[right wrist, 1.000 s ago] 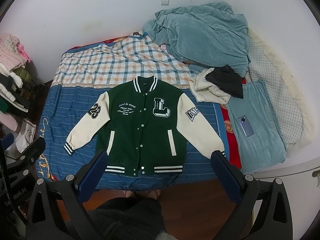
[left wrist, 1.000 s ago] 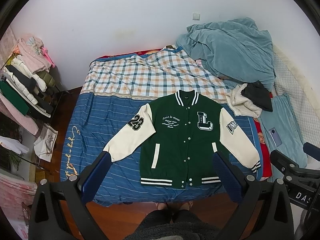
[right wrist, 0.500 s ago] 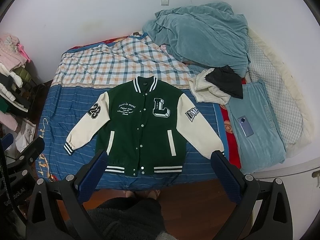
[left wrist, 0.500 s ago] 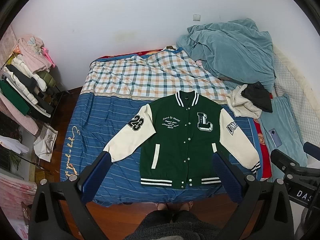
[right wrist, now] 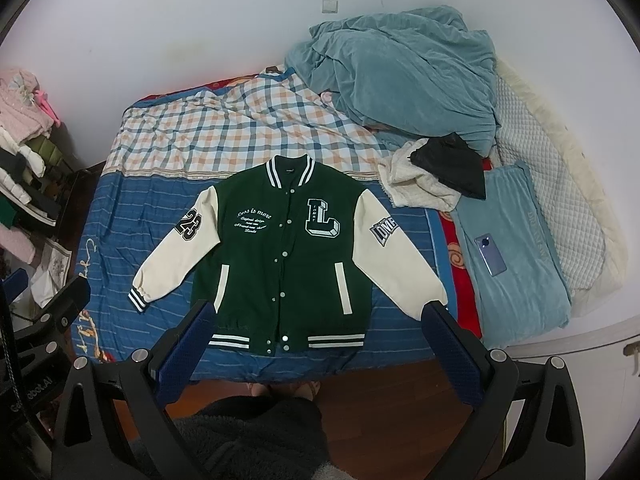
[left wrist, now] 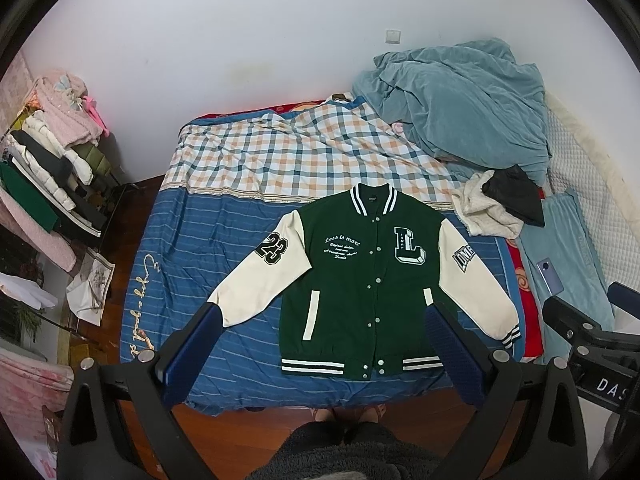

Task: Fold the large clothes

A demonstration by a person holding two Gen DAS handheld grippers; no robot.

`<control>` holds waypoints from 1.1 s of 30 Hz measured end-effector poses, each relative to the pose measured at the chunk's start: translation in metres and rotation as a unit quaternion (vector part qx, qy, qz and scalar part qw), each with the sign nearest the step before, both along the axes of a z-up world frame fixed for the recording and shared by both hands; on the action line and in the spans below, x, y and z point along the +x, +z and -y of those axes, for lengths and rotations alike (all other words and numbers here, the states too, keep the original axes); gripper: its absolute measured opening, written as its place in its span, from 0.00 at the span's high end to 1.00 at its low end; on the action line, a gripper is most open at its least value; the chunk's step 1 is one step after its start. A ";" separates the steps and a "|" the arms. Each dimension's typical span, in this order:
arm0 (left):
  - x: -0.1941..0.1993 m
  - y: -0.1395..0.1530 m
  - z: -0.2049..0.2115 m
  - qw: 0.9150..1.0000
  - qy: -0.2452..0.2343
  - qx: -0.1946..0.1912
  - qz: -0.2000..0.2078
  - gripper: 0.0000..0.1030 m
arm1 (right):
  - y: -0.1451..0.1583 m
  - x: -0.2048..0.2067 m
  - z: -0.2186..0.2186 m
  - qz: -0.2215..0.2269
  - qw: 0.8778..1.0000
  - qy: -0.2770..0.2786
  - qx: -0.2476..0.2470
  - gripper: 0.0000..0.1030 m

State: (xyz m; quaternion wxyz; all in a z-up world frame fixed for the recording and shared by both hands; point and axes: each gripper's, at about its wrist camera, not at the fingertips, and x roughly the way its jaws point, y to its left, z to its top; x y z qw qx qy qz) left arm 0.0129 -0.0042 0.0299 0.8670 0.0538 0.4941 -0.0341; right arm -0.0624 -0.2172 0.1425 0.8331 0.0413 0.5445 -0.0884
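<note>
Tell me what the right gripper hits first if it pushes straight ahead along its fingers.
Probably the green varsity jacket: the open right gripper frames its hem, with nothing visible between. Depth is unclear, so it might meet the blue striped bedspread edge instead.

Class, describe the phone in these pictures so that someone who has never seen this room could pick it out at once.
Start at the bed with the green varsity jacket spread flat on it. Beyond the jacket's sleeve with the rectangular patch lies a folded pale blue blanket. The phone lies flat on that blanket: a small, shiny blue rectangle, the only hard, smooth thing among the soft fabrics.
</note>
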 end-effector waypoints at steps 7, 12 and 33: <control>0.004 0.002 0.001 1.000 0.000 -0.001 0.000 0.00 | 0.002 0.002 0.002 0.000 1.000 -0.001 0.000 0.00; 0.002 0.001 0.002 1.000 0.000 -0.002 0.001 0.00 | 0.001 0.001 0.000 0.000 1.000 0.000 -0.003 0.00; 0.036 -0.003 0.002 1.000 0.002 0.000 0.026 0.00 | 0.009 0.013 0.001 -0.003 1.000 -0.018 0.006 0.00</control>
